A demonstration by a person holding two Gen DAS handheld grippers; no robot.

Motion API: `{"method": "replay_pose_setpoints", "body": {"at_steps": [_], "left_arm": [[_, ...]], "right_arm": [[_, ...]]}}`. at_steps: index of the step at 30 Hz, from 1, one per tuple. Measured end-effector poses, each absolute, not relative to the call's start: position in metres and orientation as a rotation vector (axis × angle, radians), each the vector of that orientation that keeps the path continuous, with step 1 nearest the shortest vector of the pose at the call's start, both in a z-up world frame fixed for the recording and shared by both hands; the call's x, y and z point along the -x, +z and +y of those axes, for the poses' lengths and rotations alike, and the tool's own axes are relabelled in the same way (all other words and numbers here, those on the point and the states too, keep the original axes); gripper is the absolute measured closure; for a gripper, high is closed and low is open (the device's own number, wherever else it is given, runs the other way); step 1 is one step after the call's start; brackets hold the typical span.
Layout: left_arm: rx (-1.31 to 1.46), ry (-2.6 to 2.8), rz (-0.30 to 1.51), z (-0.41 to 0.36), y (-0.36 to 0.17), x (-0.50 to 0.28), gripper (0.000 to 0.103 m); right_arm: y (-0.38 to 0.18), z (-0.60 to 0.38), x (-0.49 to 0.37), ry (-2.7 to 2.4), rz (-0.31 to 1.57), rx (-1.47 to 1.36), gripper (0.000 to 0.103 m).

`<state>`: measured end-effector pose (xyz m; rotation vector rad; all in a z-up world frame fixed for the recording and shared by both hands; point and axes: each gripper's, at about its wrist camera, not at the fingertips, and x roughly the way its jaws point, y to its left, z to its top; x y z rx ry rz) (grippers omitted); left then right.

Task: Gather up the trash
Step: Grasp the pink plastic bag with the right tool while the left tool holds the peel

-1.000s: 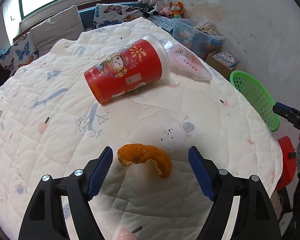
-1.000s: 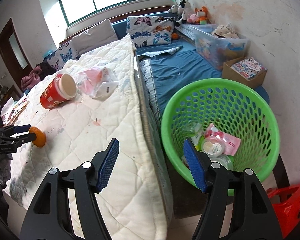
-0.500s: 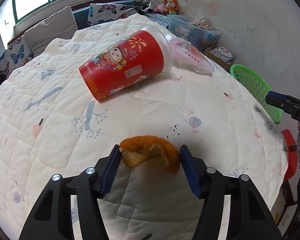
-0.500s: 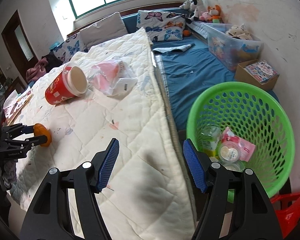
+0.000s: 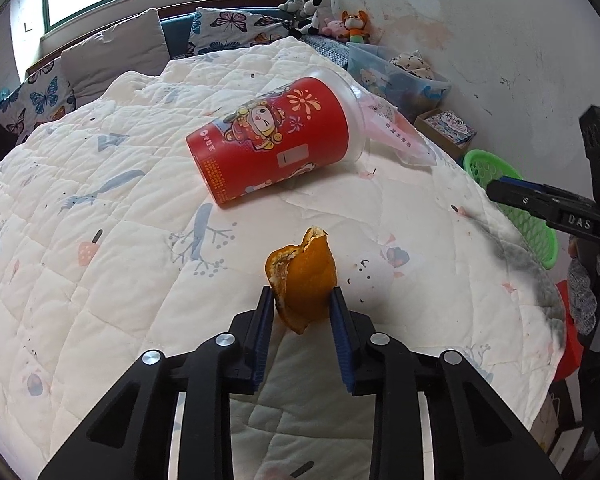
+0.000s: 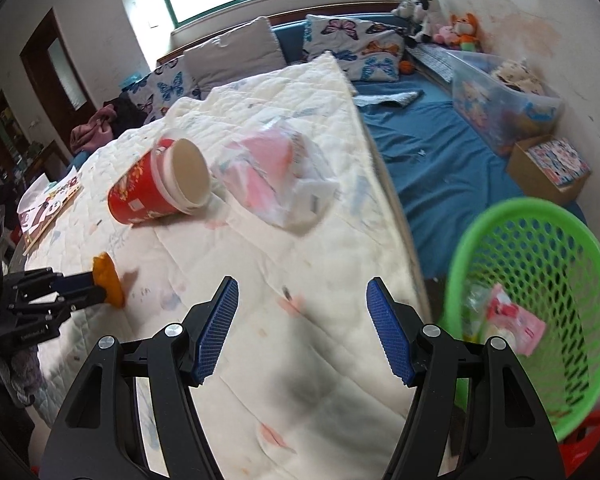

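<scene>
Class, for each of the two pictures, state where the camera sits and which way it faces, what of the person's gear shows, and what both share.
Left wrist: on the left gripper, facing down across the white quilt; its jaws, just closed, pinch the orange peel.
Right wrist: on the open right gripper, facing over the quilt edge; green plastic basket at right.
Shared: peel, red paper cup, basket, each other's gripper.

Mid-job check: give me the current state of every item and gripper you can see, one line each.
left gripper: shut on the orange peel, jaws have just been closing.
orange peel: pinched and folded between the pads.
right gripper: open, empty, over the quilt.
red cup: lying on its side on the quilt.
plastic bag: crumpled beside the cup's mouth.
green basket: beside the bed, holds some trash.
</scene>
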<state>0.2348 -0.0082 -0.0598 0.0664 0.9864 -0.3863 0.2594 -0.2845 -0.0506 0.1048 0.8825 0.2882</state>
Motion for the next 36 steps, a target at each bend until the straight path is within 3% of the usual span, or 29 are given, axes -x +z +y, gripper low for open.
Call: {"method": "replay_pose_setpoints", "body": {"at_steps": [14, 23, 32, 36], "left_arm": [[-0.05, -0.374, 0.979, 0.006, -0.056, -0.239, 0.079], [-0.037, -0.369, 0.983, 0.012, -0.056, -0.241, 0.079], [-0.034, -0.371, 0.986, 0.012, -0.057, -0.243, 0.079], [-0.023, -0.371, 0.987, 0.011, -0.057, -0.245, 0.079]], "right_arm": [[-0.052, -0.239, -0.318, 0.35, 0.878, 0.017, 0.02], [-0.068, -0.231, -0.356, 0.364, 0.896, 0.062, 0.018], [-0.081, -0.225, -0.377, 0.368, 0.92, 0.07, 0.018], [-0.084, -0.225, -0.381, 0.37, 0.934, 0.061, 0.031]]}}
